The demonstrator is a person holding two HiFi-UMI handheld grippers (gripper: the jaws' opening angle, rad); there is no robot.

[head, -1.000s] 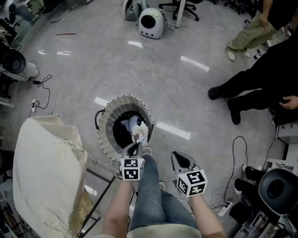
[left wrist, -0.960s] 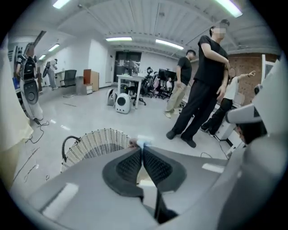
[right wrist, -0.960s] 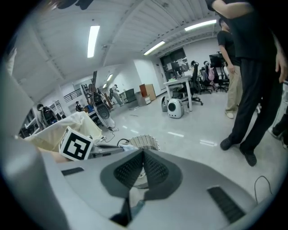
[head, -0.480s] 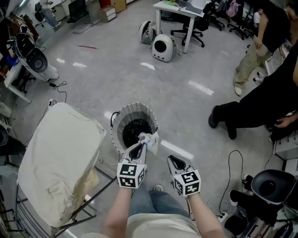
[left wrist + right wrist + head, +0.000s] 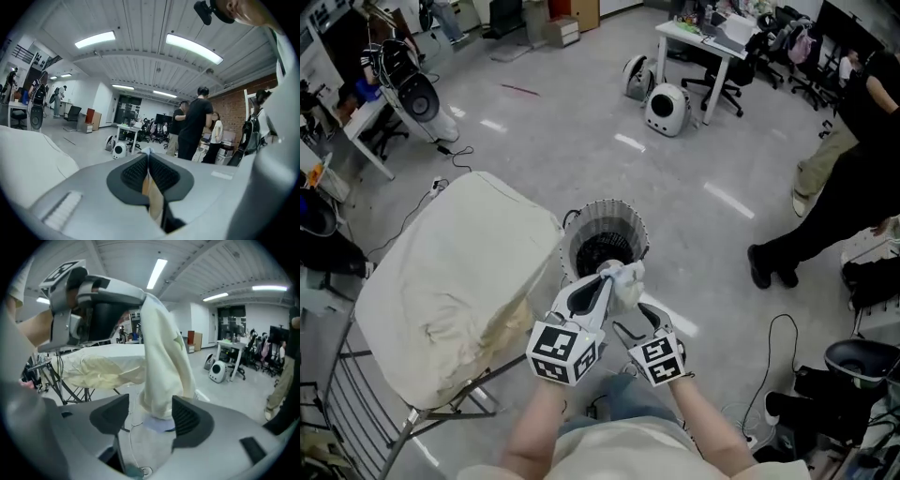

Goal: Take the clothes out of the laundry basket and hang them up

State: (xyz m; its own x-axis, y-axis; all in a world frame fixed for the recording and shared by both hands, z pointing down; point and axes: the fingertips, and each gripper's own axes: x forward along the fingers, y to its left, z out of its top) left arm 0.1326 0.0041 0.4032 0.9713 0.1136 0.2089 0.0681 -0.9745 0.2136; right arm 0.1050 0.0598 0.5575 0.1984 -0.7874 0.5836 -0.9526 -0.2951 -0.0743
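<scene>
Lifted clear of the laundry basket [image 5: 606, 206], the left gripper [image 5: 603, 277] has its jaws clamped together on a pale garment [image 5: 627, 279], which hangs above the basket, beside the cream sheet [image 5: 455, 272] on the rack. On the right gripper [image 5: 641, 322] the jaws have just been opening and stand apart around the dangling hem, seemingly not pressing it. That looks like preparation for a second grip before hanging.

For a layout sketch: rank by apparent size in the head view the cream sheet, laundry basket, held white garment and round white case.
1. cream sheet
2. laundry basket
3. white garment and round white case look alike; the case stands farther off, so no ranking.
</scene>
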